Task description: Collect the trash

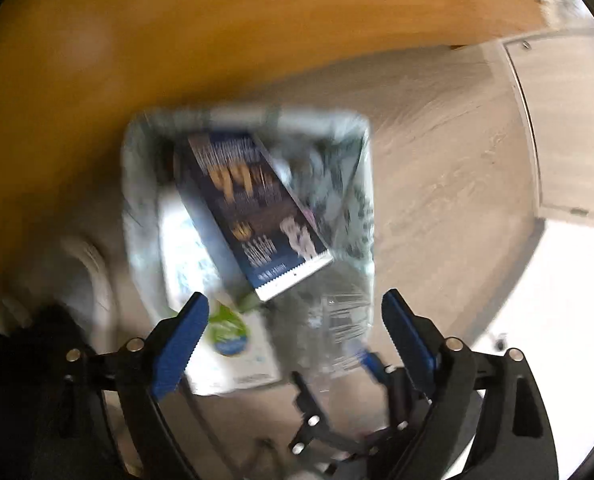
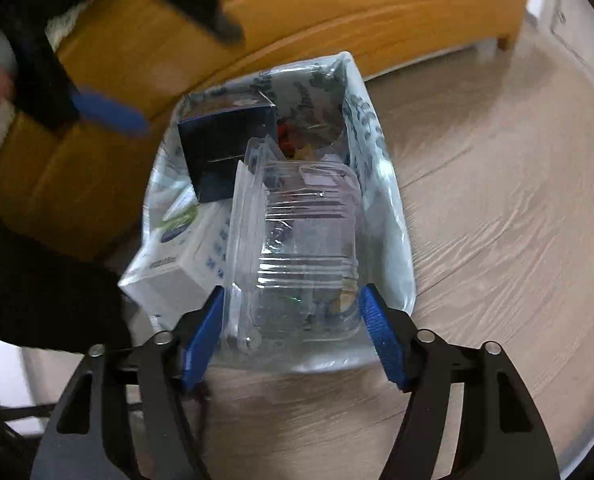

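Note:
A bin lined with a white printed bag (image 1: 353, 208) (image 2: 373, 152) stands on the floor, full of trash. A dark blue box (image 1: 253, 208) (image 2: 225, 148), a white carton with a green logo (image 1: 237, 344) (image 2: 177, 252) and a clear plastic clamshell container (image 2: 301, 248) (image 1: 337, 332) lie in it. My left gripper (image 1: 295, 320) is open and empty above the bin. My right gripper (image 2: 291, 316) is open, its jaws on either side of the clamshell, which rests in the bin. A blue fingertip (image 2: 109, 110) of the left gripper shows in the right wrist view.
Orange wooden furniture (image 1: 257, 20) (image 2: 337, 12) stands right behind the bin. Light wood-look floor (image 1: 457, 160) (image 2: 497, 200) spreads to the right. A white shoe (image 1: 85, 264) is left of the bin. A dark sleeve (image 2: 37, 280) is at the left.

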A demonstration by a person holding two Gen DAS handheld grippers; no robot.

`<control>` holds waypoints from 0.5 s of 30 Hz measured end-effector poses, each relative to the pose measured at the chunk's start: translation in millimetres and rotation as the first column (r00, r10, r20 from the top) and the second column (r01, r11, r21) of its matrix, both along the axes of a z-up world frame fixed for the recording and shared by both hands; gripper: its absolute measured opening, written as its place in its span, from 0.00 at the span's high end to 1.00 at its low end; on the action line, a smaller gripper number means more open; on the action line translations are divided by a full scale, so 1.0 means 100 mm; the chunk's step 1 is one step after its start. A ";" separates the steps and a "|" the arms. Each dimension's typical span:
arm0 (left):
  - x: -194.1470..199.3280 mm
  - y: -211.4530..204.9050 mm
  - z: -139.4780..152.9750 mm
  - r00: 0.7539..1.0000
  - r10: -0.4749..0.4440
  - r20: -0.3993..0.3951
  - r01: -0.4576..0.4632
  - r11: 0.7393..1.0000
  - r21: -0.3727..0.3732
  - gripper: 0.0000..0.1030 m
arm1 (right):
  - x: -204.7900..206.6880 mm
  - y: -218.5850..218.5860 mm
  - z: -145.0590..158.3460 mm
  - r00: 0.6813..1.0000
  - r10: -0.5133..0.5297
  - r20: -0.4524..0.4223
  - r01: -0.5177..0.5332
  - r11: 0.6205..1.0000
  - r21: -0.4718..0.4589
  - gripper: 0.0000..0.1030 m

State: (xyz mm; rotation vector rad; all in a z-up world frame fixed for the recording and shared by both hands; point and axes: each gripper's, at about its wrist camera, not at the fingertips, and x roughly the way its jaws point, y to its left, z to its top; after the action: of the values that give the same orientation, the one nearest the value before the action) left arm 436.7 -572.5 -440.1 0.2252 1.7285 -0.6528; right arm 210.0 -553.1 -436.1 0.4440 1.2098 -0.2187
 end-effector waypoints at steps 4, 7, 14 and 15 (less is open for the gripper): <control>-0.01 0.15 0.38 0.984 -0.082 0.157 0.082 0.997 0.002 0.14 | 0.18 -0.08 0.02 0.998 0.009 -0.056 -0.013 0.998 -0.067 0.25; -0.01 0.28 0.51 0.977 -0.107 0.183 0.103 0.994 0.033 0.14 | 0.17 -0.20 0.24 0.999 -0.045 0.022 0.046 0.998 -0.054 0.20; -0.11 0.50 0.78 0.966 -0.123 0.227 0.131 0.991 -0.019 0.14 | 0.08 -0.36 0.68 0.989 -0.122 0.087 0.128 0.990 -0.066 0.19; -0.13 0.53 0.81 0.966 -0.121 0.228 0.129 0.991 -0.022 0.14 | 0.07 -0.35 0.72 0.989 -0.121 0.081 0.127 0.989 -0.074 0.19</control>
State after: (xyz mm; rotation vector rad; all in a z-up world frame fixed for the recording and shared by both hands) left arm 423.9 -519.9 -359.1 0.3715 1.4903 -0.7219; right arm 216.9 -587.7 -364.0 0.4556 1.0958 -0.3523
